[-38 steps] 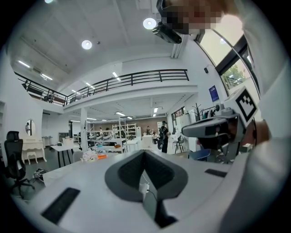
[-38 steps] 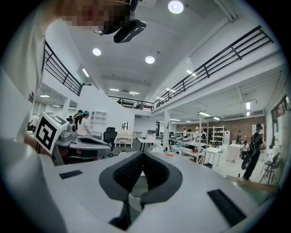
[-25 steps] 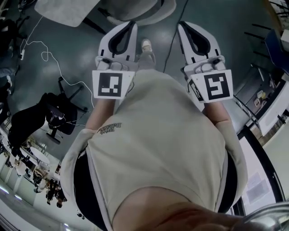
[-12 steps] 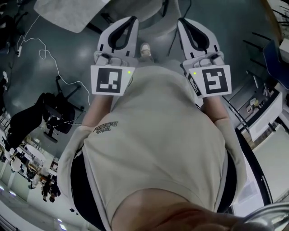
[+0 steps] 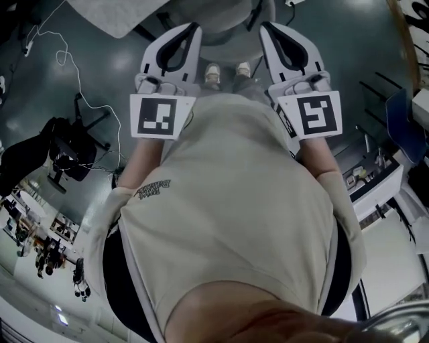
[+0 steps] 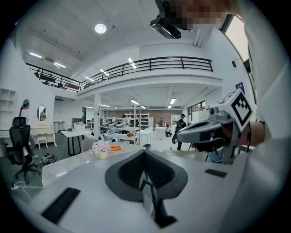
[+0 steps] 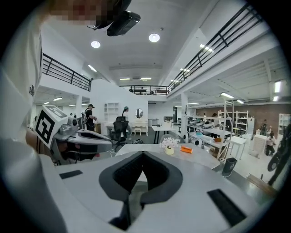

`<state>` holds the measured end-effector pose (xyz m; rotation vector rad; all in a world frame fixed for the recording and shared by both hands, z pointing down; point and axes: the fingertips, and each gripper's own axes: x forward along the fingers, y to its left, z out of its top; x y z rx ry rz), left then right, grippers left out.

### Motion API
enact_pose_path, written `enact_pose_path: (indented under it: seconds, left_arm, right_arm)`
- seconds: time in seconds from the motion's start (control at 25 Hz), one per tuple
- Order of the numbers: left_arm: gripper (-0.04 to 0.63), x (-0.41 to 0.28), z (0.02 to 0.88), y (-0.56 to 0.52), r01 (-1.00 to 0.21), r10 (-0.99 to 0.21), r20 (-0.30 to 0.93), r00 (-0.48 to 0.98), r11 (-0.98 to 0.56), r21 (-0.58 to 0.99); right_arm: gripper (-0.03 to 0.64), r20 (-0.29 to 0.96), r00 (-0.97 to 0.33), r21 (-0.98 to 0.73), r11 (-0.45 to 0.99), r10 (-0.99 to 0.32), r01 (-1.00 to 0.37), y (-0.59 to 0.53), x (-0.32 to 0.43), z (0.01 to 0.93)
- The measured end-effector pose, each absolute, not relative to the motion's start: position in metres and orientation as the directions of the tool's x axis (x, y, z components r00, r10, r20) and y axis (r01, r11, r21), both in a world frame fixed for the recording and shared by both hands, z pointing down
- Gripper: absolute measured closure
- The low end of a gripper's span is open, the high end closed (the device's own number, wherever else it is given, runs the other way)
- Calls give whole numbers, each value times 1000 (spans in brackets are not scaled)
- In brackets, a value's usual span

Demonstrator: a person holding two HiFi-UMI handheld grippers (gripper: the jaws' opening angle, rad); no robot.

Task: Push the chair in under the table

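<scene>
White plastic grippers, both clenched with nothing in them. The left gripper [image 5: 193, 30] and the right gripper [image 5: 266, 28] each have their jaws pressed together. They poke forward side by side in front of the person's beige shirt [image 5: 234, 201].

The light grey rounded chair [image 5: 224, 27] sits at the top edge of the head view, right at the two tips, but I can't tell if they actually touch it. The corner of the pale grey flat-topped table [image 5: 107, 17] is just up-left of the chair.

In the right gripper view the table carries a small pot of white flowers [image 7: 169, 144] with a flat orange thing [image 7: 186, 149] beside it. A black office chair [image 5: 67, 151] stands well off to the left on the dark floor.
</scene>
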<state>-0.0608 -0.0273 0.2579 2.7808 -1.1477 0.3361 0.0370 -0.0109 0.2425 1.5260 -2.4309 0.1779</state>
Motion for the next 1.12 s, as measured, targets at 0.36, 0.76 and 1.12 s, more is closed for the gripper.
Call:
enact_pose_path:
  seconds: [0.36, 0.76, 1.12]
  left_arm:
    - [584, -48, 257, -45, -814, -783, 273, 559, -581, -2]
    - [584, -32, 300, -64, -803, -743, 476, 471, -585, -120]
    - [496, -24, 374, -57, -690, -554, 685, 473, -717, -103]
  right_arm:
    - [607, 322, -580, 35, 622, -748, -782, -48, 46, 256]
    - [607, 413, -598, 156, 700, -687, -697, -67, 84, 289]
    - [495, 531, -691, 170, 861, -489, -479, -48, 100, 348]
